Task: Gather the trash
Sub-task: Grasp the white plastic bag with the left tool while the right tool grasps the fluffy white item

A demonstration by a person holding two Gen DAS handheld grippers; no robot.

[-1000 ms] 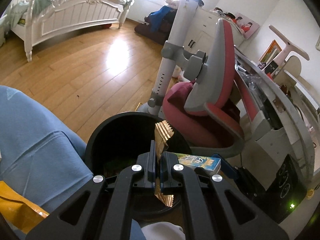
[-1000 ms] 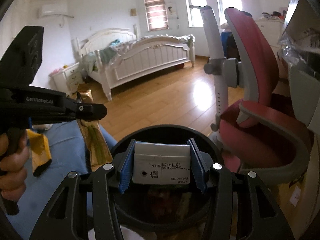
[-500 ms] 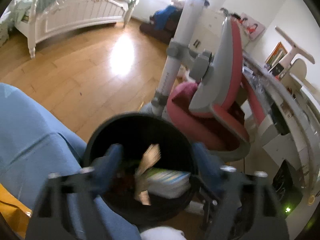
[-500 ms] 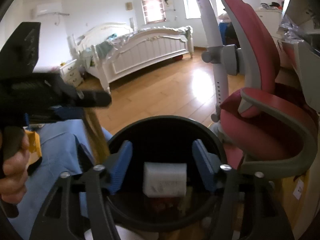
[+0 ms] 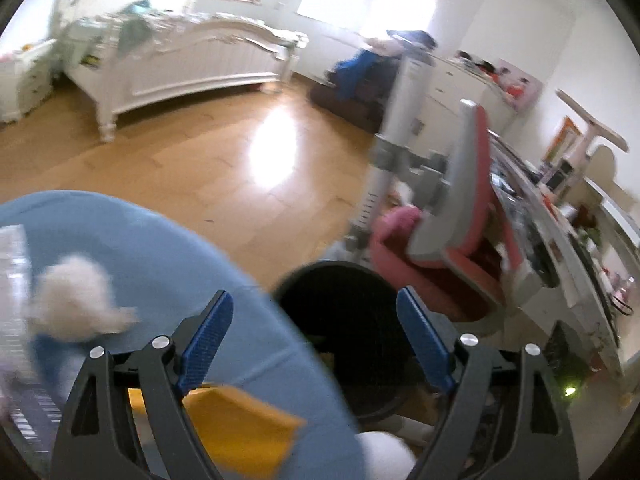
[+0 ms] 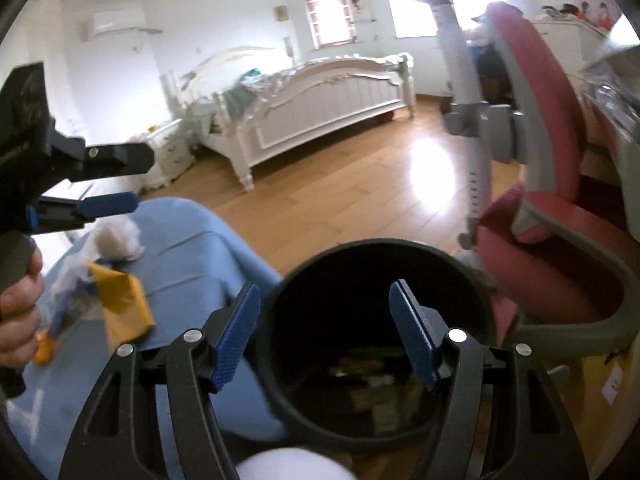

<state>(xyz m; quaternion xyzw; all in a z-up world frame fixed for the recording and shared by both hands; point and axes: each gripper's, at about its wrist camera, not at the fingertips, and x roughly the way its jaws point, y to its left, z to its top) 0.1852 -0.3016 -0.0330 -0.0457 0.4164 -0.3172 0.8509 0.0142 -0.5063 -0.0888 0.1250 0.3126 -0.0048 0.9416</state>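
Observation:
The black trash bin (image 6: 360,246) stands on the floor beside a blue-covered surface (image 6: 192,264). My right gripper (image 6: 324,292) hangs open over the bin mouth with nothing between its blue pads. Several pieces of trash (image 6: 372,376) lie at the bottom. My left gripper (image 5: 314,296) has its jaws opening and empty, straddling the edge of the blue cover (image 5: 152,248) and the bin (image 5: 332,266). On the cover lie a crumpled white tissue (image 5: 72,300) and a yellow wrapper (image 5: 240,428). In the right wrist view, the left gripper (image 6: 140,180) is above the tissue (image 6: 116,240) and wrapper (image 6: 120,304).
A pink and grey chair (image 6: 560,232) stands right of the bin, with a cluttered white desk (image 5: 560,240) behind it. A white bed (image 6: 320,104) is across the wooden floor (image 6: 360,184). A person's hand (image 6: 16,308) holds the left gripper's handle.
The left gripper let go of the gold wrapper and the right let go of the white box; both fell into the bin. Both grippers opened, and the left swung left over the blue cover.

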